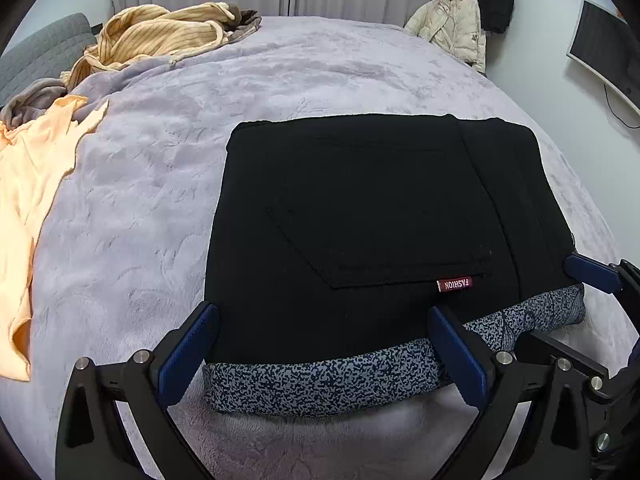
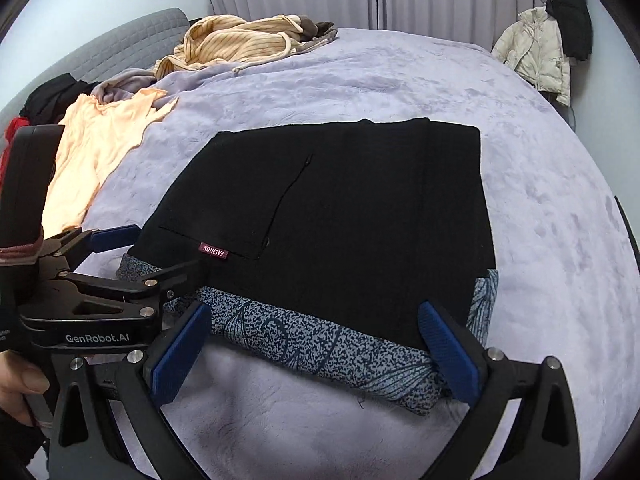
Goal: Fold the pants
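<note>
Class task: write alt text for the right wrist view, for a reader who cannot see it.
Folded black pants with a speckled blue lining lie flat on a lavender bed cover. The open right gripper sits at their near edge, the left gripper at their left corner. Loose clothes lie beyond.

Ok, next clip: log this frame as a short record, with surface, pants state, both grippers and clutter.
surface: bed with lilac blanket
pants: black pants folded into a flat rectangle, patterned lining along the near edge
left gripper: open, at the near edge, holding nothing
right gripper: open, at the near edge, holding nothing
clutter: peach top and striped garment at the far left
</note>
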The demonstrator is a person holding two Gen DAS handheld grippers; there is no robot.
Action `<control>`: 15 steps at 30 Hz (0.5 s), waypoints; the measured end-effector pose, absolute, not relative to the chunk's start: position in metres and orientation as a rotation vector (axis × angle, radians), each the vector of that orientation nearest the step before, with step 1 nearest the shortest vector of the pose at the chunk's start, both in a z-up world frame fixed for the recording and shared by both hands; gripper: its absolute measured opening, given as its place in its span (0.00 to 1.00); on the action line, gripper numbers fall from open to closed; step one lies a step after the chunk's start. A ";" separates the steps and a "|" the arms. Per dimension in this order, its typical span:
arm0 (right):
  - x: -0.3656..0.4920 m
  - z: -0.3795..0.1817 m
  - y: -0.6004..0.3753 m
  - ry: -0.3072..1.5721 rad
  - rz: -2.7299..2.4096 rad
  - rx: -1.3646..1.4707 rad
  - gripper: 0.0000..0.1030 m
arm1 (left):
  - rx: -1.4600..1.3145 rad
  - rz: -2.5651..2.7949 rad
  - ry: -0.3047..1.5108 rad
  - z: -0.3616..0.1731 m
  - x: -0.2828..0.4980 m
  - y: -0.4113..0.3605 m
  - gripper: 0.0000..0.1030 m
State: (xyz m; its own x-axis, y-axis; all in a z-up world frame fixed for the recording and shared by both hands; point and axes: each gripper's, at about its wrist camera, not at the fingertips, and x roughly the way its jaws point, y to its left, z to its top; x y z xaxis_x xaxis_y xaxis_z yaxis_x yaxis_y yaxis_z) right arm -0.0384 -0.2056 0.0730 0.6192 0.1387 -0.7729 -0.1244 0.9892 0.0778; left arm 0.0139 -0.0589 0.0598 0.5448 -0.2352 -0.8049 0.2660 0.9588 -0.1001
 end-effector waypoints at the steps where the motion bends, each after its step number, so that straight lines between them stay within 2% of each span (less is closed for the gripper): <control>1: -0.040 0.073 -0.204 0.886 0.149 0.005 0.99 | 0.035 -0.298 0.948 0.059 0.013 -0.058 1.00; 15: -0.061 0.088 -0.215 0.860 0.100 0.073 1.00 | 0.009 -0.295 0.919 0.073 0.001 -0.056 1.00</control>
